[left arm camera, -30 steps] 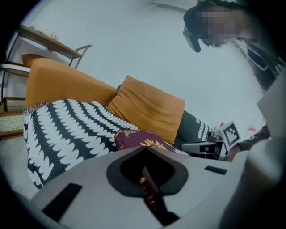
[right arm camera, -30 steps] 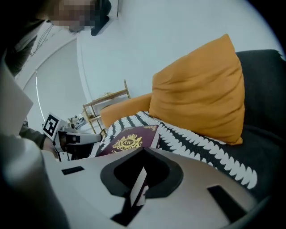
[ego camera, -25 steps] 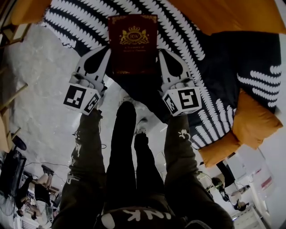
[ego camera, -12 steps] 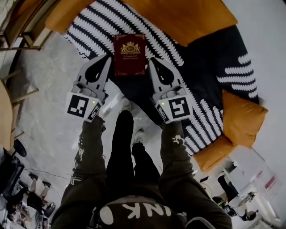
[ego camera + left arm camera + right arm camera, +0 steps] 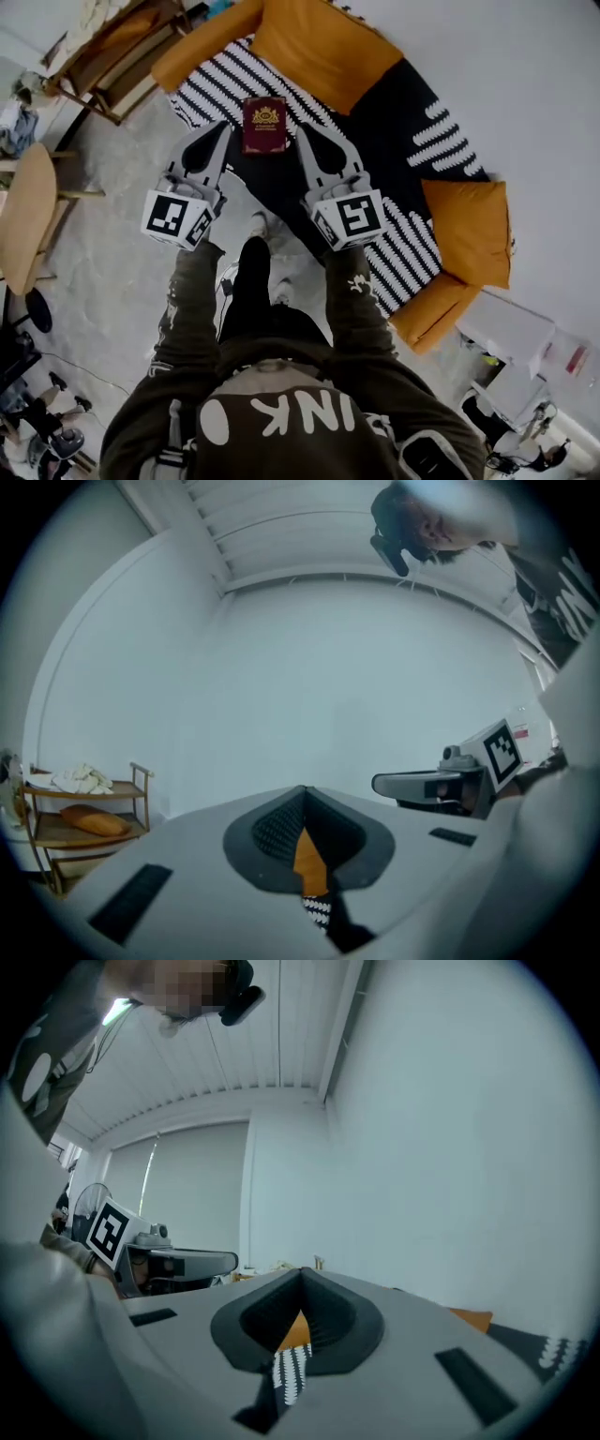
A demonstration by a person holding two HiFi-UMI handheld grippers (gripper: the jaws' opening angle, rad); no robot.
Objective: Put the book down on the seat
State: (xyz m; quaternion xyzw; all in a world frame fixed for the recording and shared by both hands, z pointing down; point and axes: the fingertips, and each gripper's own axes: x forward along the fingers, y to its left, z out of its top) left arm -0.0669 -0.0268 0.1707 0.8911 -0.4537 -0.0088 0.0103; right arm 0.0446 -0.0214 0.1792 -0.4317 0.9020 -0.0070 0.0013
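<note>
The dark red book [image 5: 265, 125] with a gold crest lies flat on the sofa seat [image 5: 281, 178], on its black-and-white patterned cover. My left gripper [image 5: 224, 127] is shut and empty, just left of the book with a narrow gap. My right gripper [image 5: 302, 129] is also shut and empty, just right of the book. In the left gripper view the shut jaws of the left gripper [image 5: 305, 797] show only a sliver of orange cushion and patterned cover between them. The right gripper [image 5: 301, 1277] looks the same in its own view. The book is in neither gripper view.
Orange back cushions [image 5: 323, 47] line the sofa's far side, and another orange cushion [image 5: 469, 230] sits at its right end. A wooden rack [image 5: 112, 56] stands at the upper left and a round wooden table [image 5: 28, 216] at the left. My legs stand before the seat.
The head view has risen and drawn back, so the book looks smaller. Both grippers, close against the book's sides before, now stand slightly off it. The jaws stayed shut.
</note>
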